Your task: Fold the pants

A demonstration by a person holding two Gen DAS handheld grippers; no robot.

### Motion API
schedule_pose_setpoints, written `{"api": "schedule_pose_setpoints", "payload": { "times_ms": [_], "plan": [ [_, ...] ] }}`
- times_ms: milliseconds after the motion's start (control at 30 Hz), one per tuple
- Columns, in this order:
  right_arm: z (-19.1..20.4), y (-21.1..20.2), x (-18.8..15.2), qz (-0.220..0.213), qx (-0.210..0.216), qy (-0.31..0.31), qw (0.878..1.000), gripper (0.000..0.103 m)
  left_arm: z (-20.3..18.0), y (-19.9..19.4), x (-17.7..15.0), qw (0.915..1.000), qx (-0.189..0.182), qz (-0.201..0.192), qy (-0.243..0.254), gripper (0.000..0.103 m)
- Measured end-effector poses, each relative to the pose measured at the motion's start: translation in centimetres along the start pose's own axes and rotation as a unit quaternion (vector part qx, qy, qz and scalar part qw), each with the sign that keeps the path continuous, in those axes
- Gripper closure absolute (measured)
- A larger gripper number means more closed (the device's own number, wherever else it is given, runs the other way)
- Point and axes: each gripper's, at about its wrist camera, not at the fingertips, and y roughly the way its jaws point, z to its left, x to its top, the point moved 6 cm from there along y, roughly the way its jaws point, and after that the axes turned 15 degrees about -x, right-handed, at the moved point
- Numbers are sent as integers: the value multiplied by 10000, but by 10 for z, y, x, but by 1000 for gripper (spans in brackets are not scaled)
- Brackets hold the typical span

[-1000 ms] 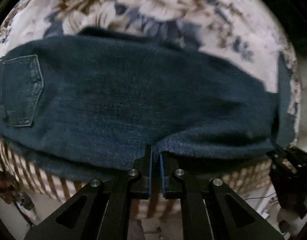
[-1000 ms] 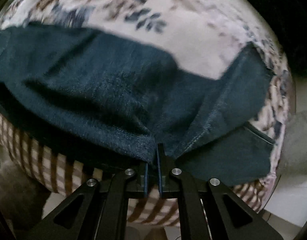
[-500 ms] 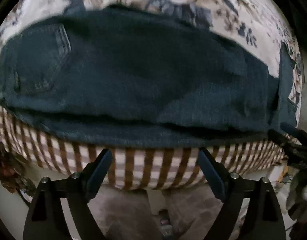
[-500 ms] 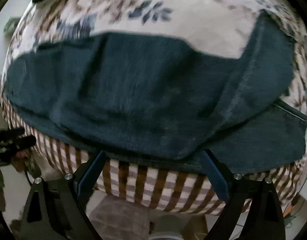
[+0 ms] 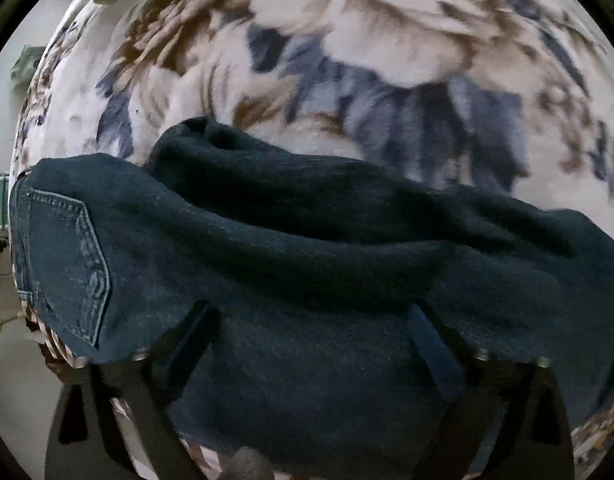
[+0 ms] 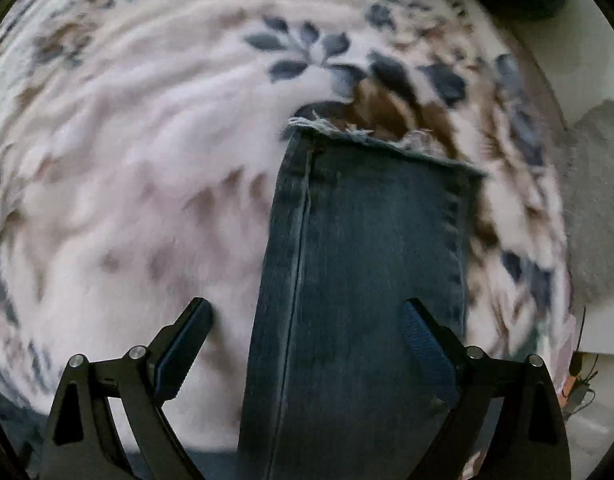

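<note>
Dark blue jeans (image 5: pixel 307 264) lie folded lengthwise on a floral blanket (image 5: pixel 347 40). In the left wrist view the back pocket (image 5: pixel 67 264) is at the left and the seat and thighs fill the middle. My left gripper (image 5: pixel 311 328) is open, its fingers spread just above the denim near the front edge. In the right wrist view a leg (image 6: pixel 367 280) runs away from me to a frayed hem (image 6: pixel 367 136). My right gripper (image 6: pixel 307 320) is open, its fingers spread either side of the leg, holding nothing.
The blanket's checked border (image 5: pixel 59 352) hangs over the front edge at the lower left. A grey cushion or cloth (image 6: pixel 595 208) lies beyond the blanket's right edge. A floor strip (image 5: pixel 3 280) shows at the far left.
Both grippers were shut on the jeans' near edge a second ago, then opened and let go. Now both have moved forward and closer, the right one over the lower leg and hem.
</note>
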Motion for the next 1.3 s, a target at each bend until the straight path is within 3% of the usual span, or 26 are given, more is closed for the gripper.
{"api": "schedule_pose_setpoints", "payload": {
  "times_ms": [67,133,167,300,467,567,700,767,833,867,933,1000,1100,1200,1300],
  "plan": [
    [4,-1,2,-15,69,6,10000,19,9,8,2,9999,-137,39,-29,0],
    [-9,-12,-3,-217,-48,139,9997,86,14,10,1,9997,-214,88,-12,0],
    [-21,-18,-12,-235,30,356,9991,94,16,12,1,9996,-249,105,-24,0],
    [-92,-36,-60,-97,534,1708,9838,94,27,16,-6,9995,-262,182,-73,0],
    [-185,-13,-130,225,1134,3291,9372,95,15,18,8,9990,-159,363,-227,0],
    [-222,27,-165,495,1286,3576,9237,95,12,14,8,9989,-162,343,-262,0],
    [-240,59,-187,723,1338,3637,9190,95,7,7,10,9985,-305,360,-267,0],
    [-244,74,-196,873,1400,3598,9183,90,6,6,7,9984,-343,380,-240,0],
    [-248,91,-201,1074,1536,3616,9133,77,5,5,4,9980,-438,385,-235,0],
    [-248,90,-205,1118,1621,3676,9089,70,10,6,-4,9979,-487,366,-232,0],
    [-248,77,-214,1073,1691,3696,9074,44,12,2,-11,9975,-613,298,-207,0],
    [-244,53,-217,870,1570,3610,9151,43,18,-6,-17,9973,-681,200,-169,0],
    [-214,11,-220,682,1844,3284,9239,43,34,-22,-28,9969,-765,-5,-158,0],
    [-147,-26,-232,813,2321,2707,9307,43,61,-36,-33,9964,-792,-177,-251,0],
    [-61,-67,-274,1143,2740,1954,9347,43,113,-48,-35,9955,-733,-309,-505,0]
  ]
}}
